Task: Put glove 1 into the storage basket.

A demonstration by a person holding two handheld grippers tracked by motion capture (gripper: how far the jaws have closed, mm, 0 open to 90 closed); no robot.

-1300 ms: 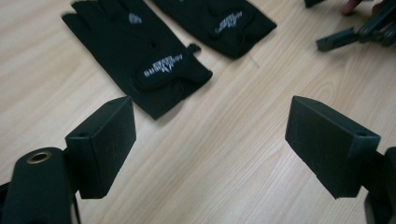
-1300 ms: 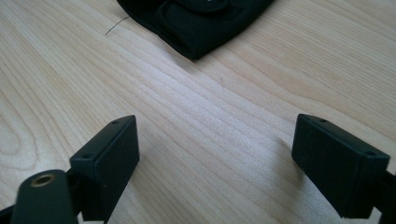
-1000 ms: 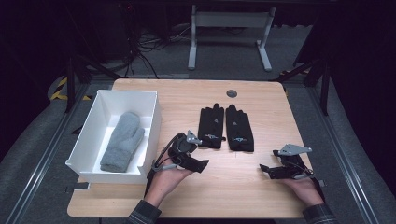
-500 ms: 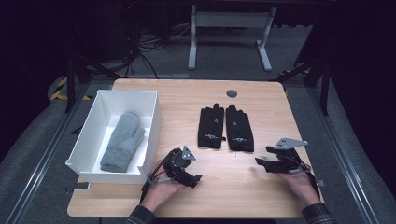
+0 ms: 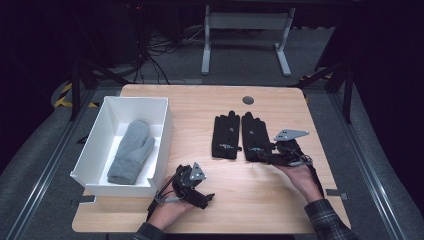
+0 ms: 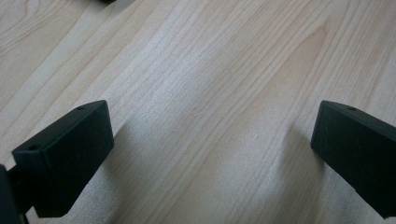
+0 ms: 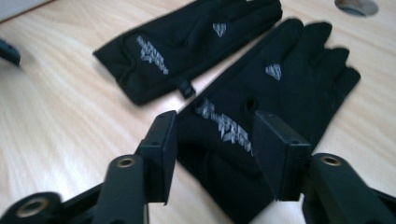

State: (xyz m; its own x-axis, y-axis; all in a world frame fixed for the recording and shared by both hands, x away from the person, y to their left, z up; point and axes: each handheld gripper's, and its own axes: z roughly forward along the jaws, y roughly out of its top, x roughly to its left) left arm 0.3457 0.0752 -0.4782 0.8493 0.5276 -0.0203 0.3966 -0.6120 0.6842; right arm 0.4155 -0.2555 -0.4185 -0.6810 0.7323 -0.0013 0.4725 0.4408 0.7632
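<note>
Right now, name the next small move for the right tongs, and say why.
Probably lower and close. The right tongs are open, straddling the cuff of the nearer black glove, which lies flat on the table; nothing is gripped yet.

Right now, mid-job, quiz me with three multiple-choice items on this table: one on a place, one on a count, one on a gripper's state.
1. Where does the grey mitten lie?
A. On the bare table
B. Inside the white box
C. On top of the black gloves

2. How many black gloves lie on the table?
A. One
B. Two
C. Three

3. How does the right hand-held gripper stand?
A. Open, jaws either side of a glove's cuff
B. Shut on the mitten
C. Open over the box

Answers:
1. B, the mitten rests within the box's walls.
2. B, the high view shows a pair side by side.
3. A, the right gripper view shows its jaws apart with the nearer glove's cuff between them.
</note>
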